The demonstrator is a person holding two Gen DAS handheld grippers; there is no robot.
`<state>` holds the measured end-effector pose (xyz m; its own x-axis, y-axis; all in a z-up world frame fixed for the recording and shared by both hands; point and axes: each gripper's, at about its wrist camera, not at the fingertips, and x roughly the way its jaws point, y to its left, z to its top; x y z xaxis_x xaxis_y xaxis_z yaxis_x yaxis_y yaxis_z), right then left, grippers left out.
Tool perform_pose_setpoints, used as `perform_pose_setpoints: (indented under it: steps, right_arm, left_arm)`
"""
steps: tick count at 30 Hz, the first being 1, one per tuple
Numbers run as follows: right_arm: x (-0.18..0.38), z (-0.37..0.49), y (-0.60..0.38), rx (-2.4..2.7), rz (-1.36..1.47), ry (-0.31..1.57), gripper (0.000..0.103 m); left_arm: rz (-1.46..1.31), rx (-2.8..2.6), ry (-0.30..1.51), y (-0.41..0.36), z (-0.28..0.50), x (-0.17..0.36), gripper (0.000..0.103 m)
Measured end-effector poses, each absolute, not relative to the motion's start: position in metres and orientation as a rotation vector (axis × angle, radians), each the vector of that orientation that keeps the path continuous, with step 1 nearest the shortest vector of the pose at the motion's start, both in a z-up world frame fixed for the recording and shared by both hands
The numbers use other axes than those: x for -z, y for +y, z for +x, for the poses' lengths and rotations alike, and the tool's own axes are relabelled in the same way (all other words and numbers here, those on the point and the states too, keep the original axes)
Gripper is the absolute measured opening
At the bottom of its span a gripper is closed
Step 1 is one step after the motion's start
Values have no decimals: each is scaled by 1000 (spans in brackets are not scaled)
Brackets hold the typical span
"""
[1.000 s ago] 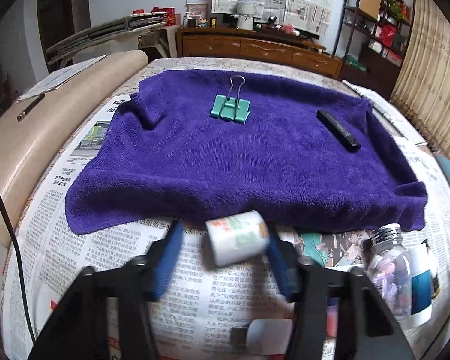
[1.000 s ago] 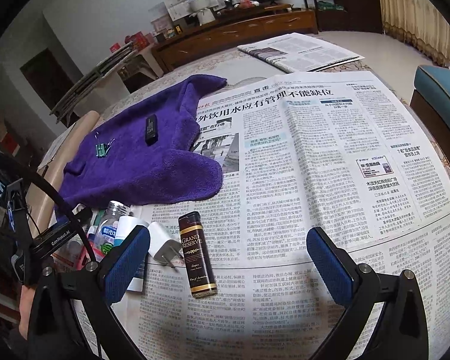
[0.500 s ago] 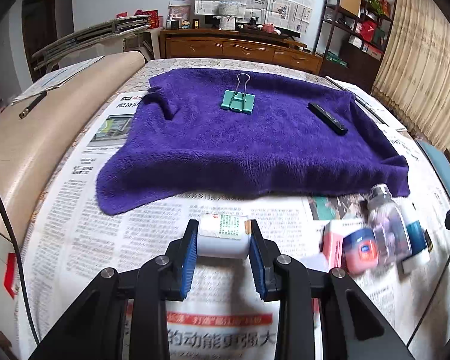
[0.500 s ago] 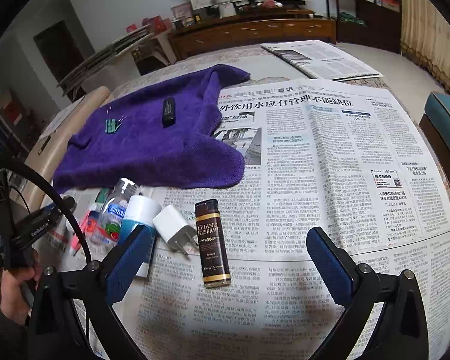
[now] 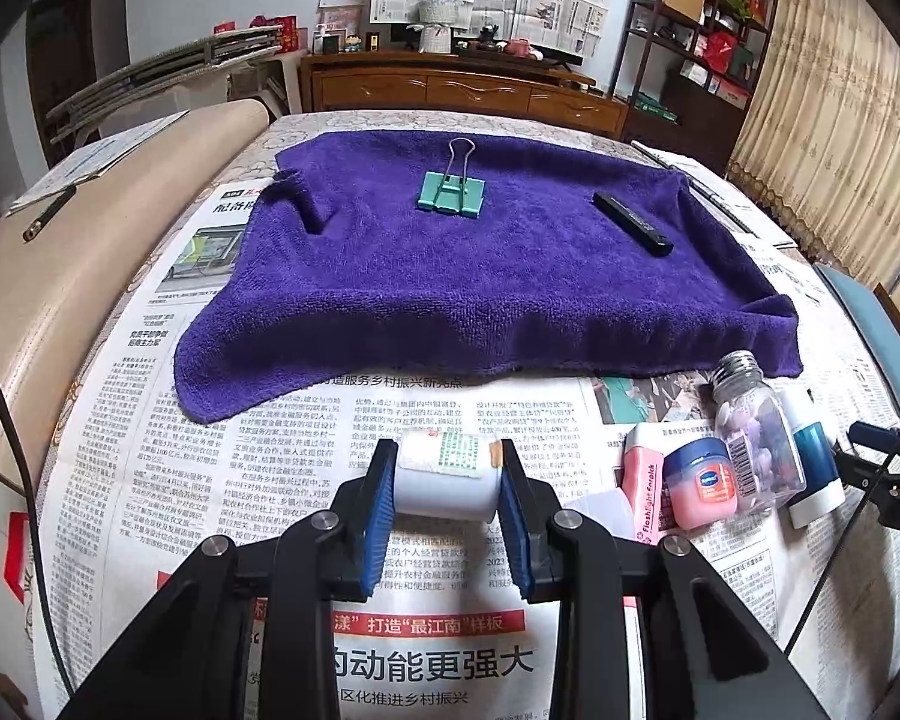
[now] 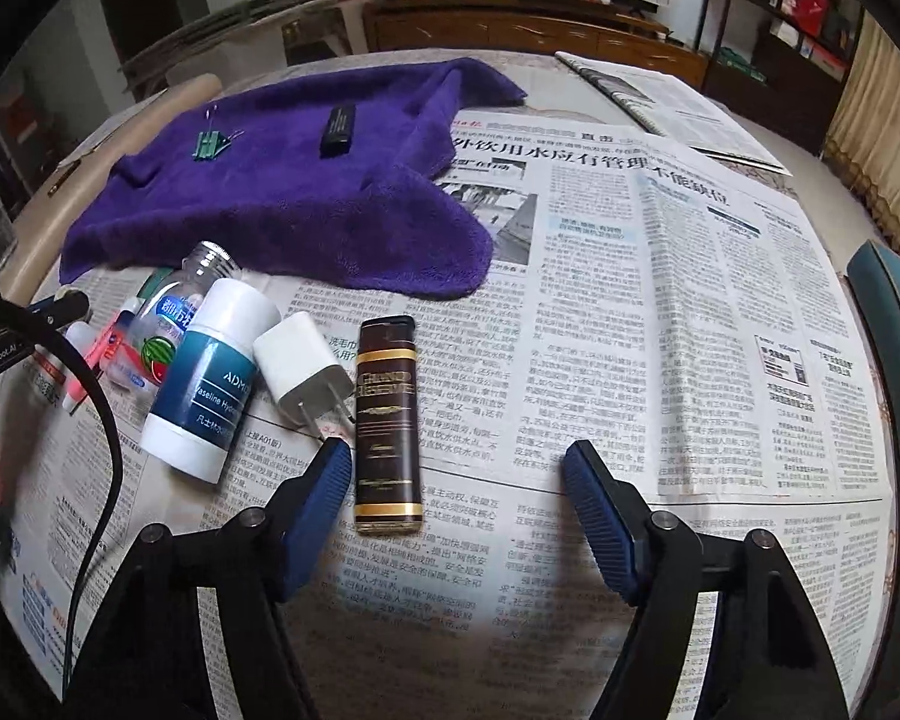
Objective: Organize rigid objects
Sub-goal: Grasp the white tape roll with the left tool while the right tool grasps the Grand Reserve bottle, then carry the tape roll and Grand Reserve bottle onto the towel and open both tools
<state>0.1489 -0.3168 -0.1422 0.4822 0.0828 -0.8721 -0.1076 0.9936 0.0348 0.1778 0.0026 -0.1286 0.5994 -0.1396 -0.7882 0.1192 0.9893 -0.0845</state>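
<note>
The left gripper (image 5: 444, 492) is closed on a small white bottle (image 5: 444, 474), its blue pads pressed to both ends; the bottle is held crosswise over the newspaper (image 5: 210, 480), short of the near edge of the purple towel (image 5: 480, 300). The right gripper (image 6: 456, 498) stands wide open and holds nothing; the brown lighter (image 6: 387, 420) lies lengthwise between its fingers, nearer the left one and not visibly gripped. Two items are already placed on the towel, well apart: a green binder clip (image 5: 452, 192) and a black stick-shaped object (image 5: 632, 222). By this evidence the towel appears to be the collection area, and the task is judged to be at an early stage. Remaining on the newspaper are the lighter, a white charger plug (image 6: 303, 375), a blue-and-white lotion bottle (image 6: 210, 390), a clear jar (image 5: 756, 438), a small pink jar (image 5: 702, 483) and a pink tube (image 5: 645, 489), clustered close together beside the towel's near corner.
</note>
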Motion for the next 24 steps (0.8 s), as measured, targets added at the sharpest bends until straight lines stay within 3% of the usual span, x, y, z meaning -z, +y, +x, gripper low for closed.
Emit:
perform_pose_setpoints:
  steps: [8, 10, 12, 15, 24]
  right_arm:
    - [144, 150, -304, -147, -84, 1000, 67]
    - [143, 150, -302, -158, -85, 986, 59]
    - [142, 148, -297, -181, -96, 969, 39]
    - [141, 147, -290, -203, -110, 964, 25]
    - [139, 146, -300, -194, -62, 1005, 25]
  left_arm:
    - [-32, 152, 924, 4, 178, 130, 30]
    - [-26, 154, 926, 3, 178, 130, 30]
    - [-27, 156, 926, 3, 178, 130, 30]
    - [-28, 157, 929, 3, 178, 130, 30]
    - [-34, 152, 923, 6, 178, 127, 30]
